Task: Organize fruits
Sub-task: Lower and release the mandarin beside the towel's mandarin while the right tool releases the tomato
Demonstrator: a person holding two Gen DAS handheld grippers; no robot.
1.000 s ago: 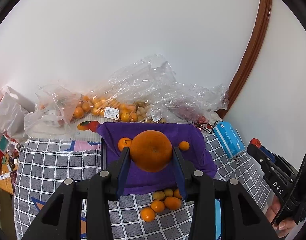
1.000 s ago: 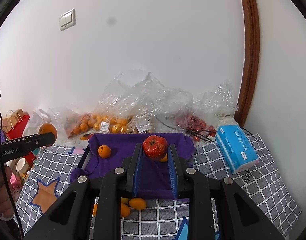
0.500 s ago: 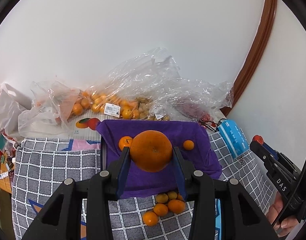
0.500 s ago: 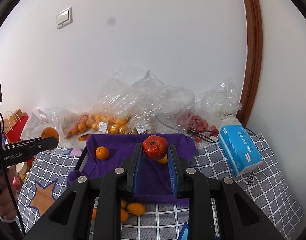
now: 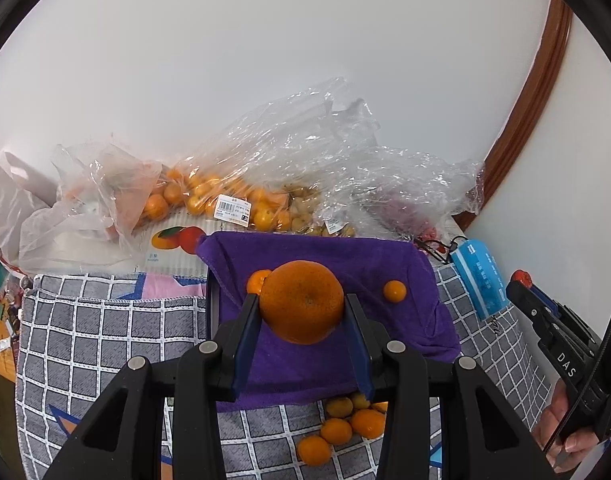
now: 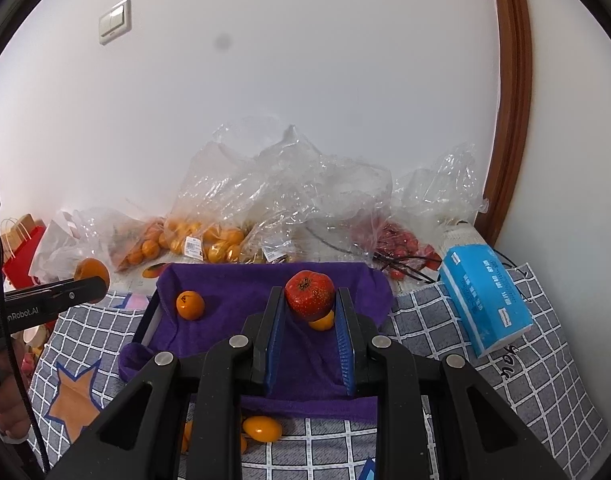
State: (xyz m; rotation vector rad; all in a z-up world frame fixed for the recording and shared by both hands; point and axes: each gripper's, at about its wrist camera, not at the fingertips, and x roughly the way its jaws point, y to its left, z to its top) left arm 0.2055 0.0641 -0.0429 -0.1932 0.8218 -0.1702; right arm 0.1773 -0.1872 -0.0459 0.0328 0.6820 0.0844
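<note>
**Both grippers loaded above the purple cloth**

Left hand-held gripper (image 5: 301, 312): clenched on a large orange (image 5: 301, 302), blue pads pressing its two sides. The fruit hangs over the purple towel (image 5: 345, 264), which drapes a dark tray; only a strip of the tray's rim shows at the left edge.

Right hand-held gripper (image 6: 310, 312): clenched on a red fruit (image 6: 309, 295), speckled skin, dark calyx facing the camera. It also sits above the towel, nearer its far right part.

On the towel: a small orange (image 6: 190, 305) toward the left, a second small orange (image 5: 394, 291) toward the right. In the right wrist view this second one lies directly below the red fruit, partly hidden by it.

Loose cluster of small oranges (image 5: 345, 428) on the grey checked cloth (image 5: 105, 344) covering the bench, just in front of the towel's near edge.

Behind the tray, against the white wall: crumpled clear plastic bags (image 6: 289, 200) with more oranges, and small red fruits at the right. Blue tissue pack (image 6: 485, 296) lies to the right of the towel, apart from it.

A person's fingers (image 5: 561, 436) show at the lower right of the left wrist view, on the right gripper's handle.
</note>
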